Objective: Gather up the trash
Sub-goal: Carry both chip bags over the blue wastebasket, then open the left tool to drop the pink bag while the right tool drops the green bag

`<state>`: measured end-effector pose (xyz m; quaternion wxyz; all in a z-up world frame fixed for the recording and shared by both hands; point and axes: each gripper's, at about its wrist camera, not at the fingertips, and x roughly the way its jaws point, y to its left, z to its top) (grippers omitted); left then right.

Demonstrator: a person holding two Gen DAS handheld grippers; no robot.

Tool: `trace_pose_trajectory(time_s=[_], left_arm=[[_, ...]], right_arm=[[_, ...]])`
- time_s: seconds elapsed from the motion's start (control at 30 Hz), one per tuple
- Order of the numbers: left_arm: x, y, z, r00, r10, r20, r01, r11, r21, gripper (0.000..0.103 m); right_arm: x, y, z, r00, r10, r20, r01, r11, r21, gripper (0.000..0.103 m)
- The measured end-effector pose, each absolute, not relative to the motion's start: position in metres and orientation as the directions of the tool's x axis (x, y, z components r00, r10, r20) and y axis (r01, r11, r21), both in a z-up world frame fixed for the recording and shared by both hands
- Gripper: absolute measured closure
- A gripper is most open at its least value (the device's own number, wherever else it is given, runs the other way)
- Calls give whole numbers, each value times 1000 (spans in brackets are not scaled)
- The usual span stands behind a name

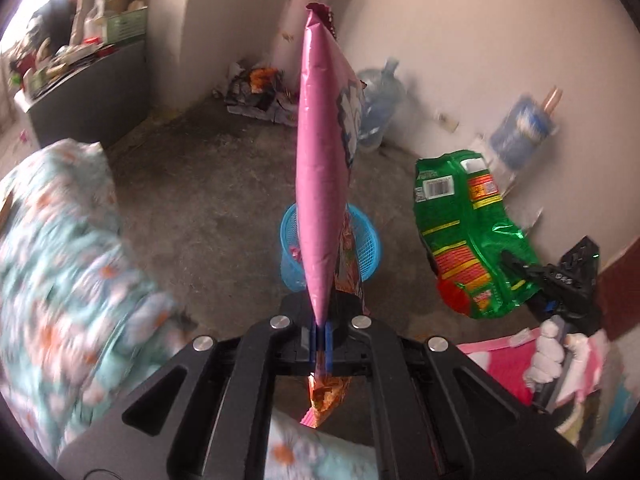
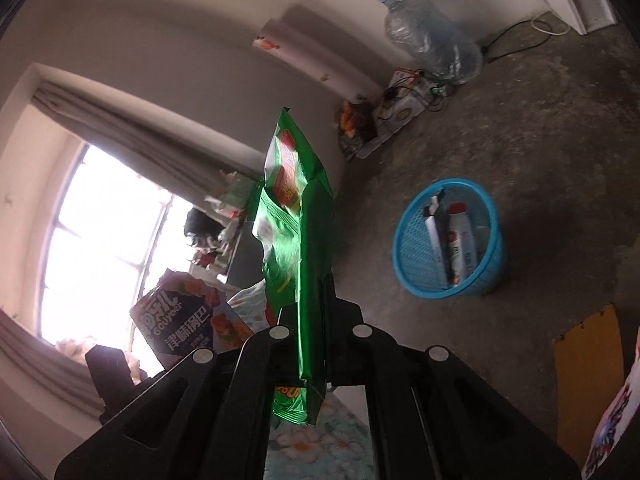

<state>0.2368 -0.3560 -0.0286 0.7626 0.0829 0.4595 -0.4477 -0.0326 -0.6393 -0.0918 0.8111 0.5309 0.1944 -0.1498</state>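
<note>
A: In the left wrist view, what do the left tongs (image 1: pixel 320 332) have?

B: They are squeezed tight on a pink snack bag (image 1: pixel 320 184). The bag stands up thin, edge-on, with its bottom end pinched between the blue pads. An orange wrapper (image 1: pixel 326 400) seems to be pinched in with it and hangs out below.

A: Where does it go?

B: I think into the blue basket (image 1: pixel 366 240) on the floor. The basket sits right behind the pink bag in this view. Off to the right, the right tongs (image 1: pixel 516 270) carry a green snack bag (image 1: pixel 472 232) in the air. A flowery blanket (image 1: pixel 68 248) is on the left, all blurry.

A: And the right wrist view?

B: The right tongs (image 2: pixel 316 360) are pressed shut on the green snack bag (image 2: pixel 296 232), near its lower end. The blue basket (image 2: pixel 408 216) is to the right on the floor, with a tube and some small trash inside. The pink bag's printed side (image 2: pixel 180 328) shows low on the left.

A: Are the bags hard to carry?

B: They look empty, so very light. They are soft, crinkly and shiny, so likely slippery. They may flop and flutter. A flat pinch near the sealed end looks best, because it is stiffest there.
</note>
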Motion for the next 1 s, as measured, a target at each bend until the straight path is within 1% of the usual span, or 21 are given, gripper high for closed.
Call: trace_pose_trajectory(time_s=[0.13,0.23,0.37,0.5,0.57,0.6,0.67,0.73,0.77,0.8,0.83,0.87,0.93,1.0], left_arm=[[247,-438,-63,202,-497,-844,825,550,-126,102],[252,-496,-93,238,-429,-871,864,503,-12,102],[257,-558,-134,262,-372,-890,889,452,72,102],[255,-605,-181,343,-315,-885,902,375,216,102],[258,-625,-201,376,-313,-872,901,344,266,101],[259,-633,-213,389,-312,-867,899,334,283,98],[268,-637,-235,400,-299,-867,894,335,297,96],[272,-640,-260,426,-233,-874,878,339,337,80],[270,-638,-267,423,-201,-883,877,336,343,77],[272,-637,-273,411,-178,-894,878,342,336,70],[275,-635,-275,397,-167,-903,875,365,317,66],[279,-632,-273,370,-174,-912,876,392,281,64],[289,-621,-265,328,-192,-925,870,442,216,56],[299,-615,-258,324,-190,-927,853,482,199,54]], right_arm=[[-33,-659,-129,858,-56,-511,501,313,807,100],[-35,-669,-150,846,-69,-528,525,274,806,100],[-43,-680,-169,842,-80,-534,536,239,810,100],[-54,-690,-184,847,-92,-524,531,190,826,100],[-58,-693,-190,850,-90,-519,526,171,833,100],[-60,-694,-193,850,-92,-519,527,161,834,100],[-63,-696,-196,849,-92,-521,529,150,835,100],[-65,-698,-200,846,-91,-525,532,139,835,100],[-65,-698,-201,845,-90,-527,535,137,834,100],[-65,-698,-202,841,-93,-533,541,136,830,100],[-65,-698,-203,836,-98,-540,549,137,825,100],[-64,-697,-203,830,-101,-548,557,139,819,100],[-63,-697,-206,815,-114,-569,580,136,803,100],[-63,-695,-207,796,-128,-592,605,132,785,100]])
